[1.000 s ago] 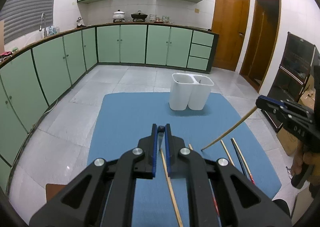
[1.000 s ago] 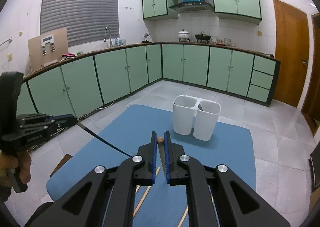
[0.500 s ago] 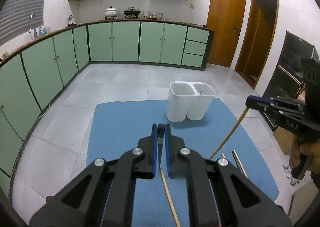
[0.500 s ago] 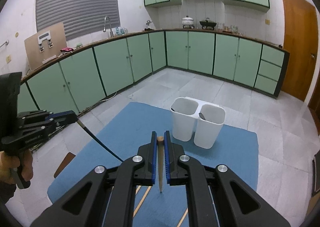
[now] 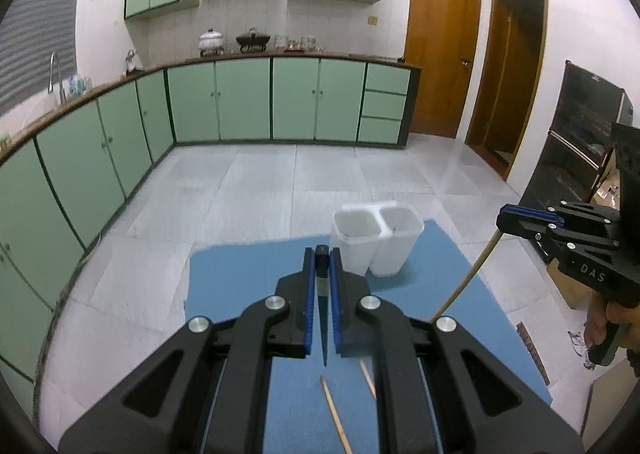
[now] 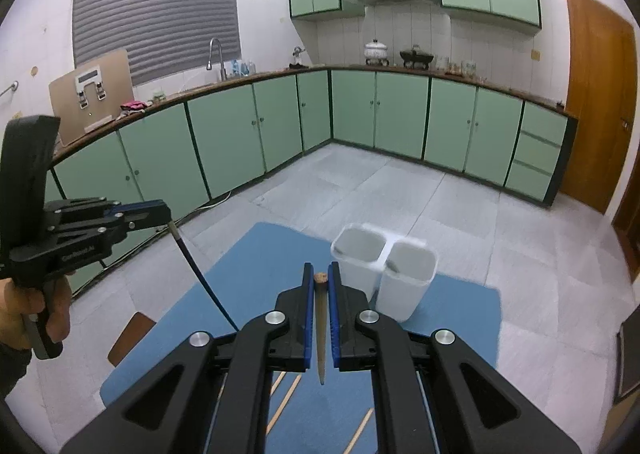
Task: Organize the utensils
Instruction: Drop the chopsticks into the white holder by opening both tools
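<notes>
Landmark: white two-compartment holder, standing upright on the blue mat near the mat's far edge; its two cups join side by side. A dark utensil end shows at the rim of each compartment in the right wrist view; what they are cannot be told.

Item 1: left gripper, nearer the camera than the holder and raised above the mat. Jaws closed narrow on a dark chopstick, gripped near its thick end, the thin tip hanging down toward the camera, clear of the mat. In the right wrist view the same gripper sits well left of the holder, a hand round its grip, the dark stick slanting down from it.

Item 2: right gripper, also short of the holder and above the mat. Jaws closed narrow on a tan wooden chopstick, thick end up, point hanging free. In the left wrist view it lies right of the holder, the tan stick curving down below it.

Item 3: loose wooden chopsticks, lying flat on the mat, well on the near side of the holder, apart from both grippers.

Surround: green kitchen cabinets beyond the holder; wooden door beyond and right of it.
</notes>
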The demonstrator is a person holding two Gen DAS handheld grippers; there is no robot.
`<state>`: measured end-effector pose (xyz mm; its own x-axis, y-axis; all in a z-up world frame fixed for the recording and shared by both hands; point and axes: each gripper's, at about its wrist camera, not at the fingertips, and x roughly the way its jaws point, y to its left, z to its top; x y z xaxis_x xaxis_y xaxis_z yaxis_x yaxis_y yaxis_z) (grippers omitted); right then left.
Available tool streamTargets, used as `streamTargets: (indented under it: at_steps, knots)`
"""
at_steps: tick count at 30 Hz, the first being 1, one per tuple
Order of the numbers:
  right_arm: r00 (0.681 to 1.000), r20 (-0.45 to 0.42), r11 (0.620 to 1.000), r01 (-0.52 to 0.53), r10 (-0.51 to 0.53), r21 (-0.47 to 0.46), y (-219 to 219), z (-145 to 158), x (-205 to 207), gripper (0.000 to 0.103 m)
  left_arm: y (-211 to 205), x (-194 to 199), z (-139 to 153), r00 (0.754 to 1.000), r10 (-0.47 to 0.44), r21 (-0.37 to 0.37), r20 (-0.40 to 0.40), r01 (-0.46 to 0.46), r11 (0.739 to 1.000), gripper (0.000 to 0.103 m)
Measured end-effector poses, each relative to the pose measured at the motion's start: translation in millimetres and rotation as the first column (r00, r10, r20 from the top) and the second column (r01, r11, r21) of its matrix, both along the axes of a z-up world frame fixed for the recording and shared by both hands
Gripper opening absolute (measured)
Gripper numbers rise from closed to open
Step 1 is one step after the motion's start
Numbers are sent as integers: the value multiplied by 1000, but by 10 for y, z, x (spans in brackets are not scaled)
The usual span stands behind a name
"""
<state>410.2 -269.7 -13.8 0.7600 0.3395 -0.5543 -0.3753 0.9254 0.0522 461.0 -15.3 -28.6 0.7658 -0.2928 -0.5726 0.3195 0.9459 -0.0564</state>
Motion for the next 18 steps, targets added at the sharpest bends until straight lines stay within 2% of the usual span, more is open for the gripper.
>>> streamTargets:
  at_steps: [6, 11, 15, 18]
  knots:
    - [997, 69, 999, 32, -31, -6, -109, 561, 322, 7, -242, 286, 492, 998, -33, -40, 61, 35, 999, 6]
    - [990, 113, 997, 79, -80, 15, -215, 912, 728, 7, -551, 536, 771, 991, -39, -37, 125, 44, 998, 6]
    - [985, 127, 993, 114, -113, -2, -253, 867, 1043, 7, -838, 883, 777, 989, -33, -28, 145, 38, 999, 6]
    - [985, 113, 991, 135, -131, -22, -262, 649, 1266, 7, -962, 1060, 664, 988, -26, -29, 153, 30, 999, 6]
